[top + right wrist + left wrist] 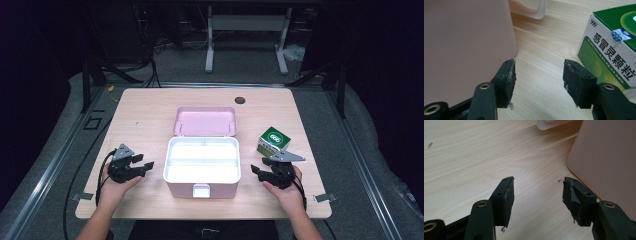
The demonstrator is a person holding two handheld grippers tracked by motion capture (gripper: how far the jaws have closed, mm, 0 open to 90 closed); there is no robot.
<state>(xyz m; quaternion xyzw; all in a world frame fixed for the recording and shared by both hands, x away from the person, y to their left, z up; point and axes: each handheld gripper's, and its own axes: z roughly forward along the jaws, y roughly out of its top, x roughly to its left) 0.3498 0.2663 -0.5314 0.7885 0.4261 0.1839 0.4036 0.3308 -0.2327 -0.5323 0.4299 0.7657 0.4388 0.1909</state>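
A pink storage box (202, 167) with a white divided inside stands open at the middle of the table, its lid (205, 121) laid back behind it. A green and white medicine carton (273, 141) stands to the right of the box, and its printed side (610, 47) shows in the right gripper view. My left gripper (142, 165) rests on the table left of the box, open, with bare wood between its pads (509, 197). My right gripper (260, 171) rests right of the box, just in front of the carton, open with nothing between its pads (576, 80).
The box's pink wall (606, 157) stands close to the right of the left gripper, and the same box's wall (466, 45) is close to the left of the right gripper. The wooden table (145, 110) has a dark round cap (240, 100) near its far edge.
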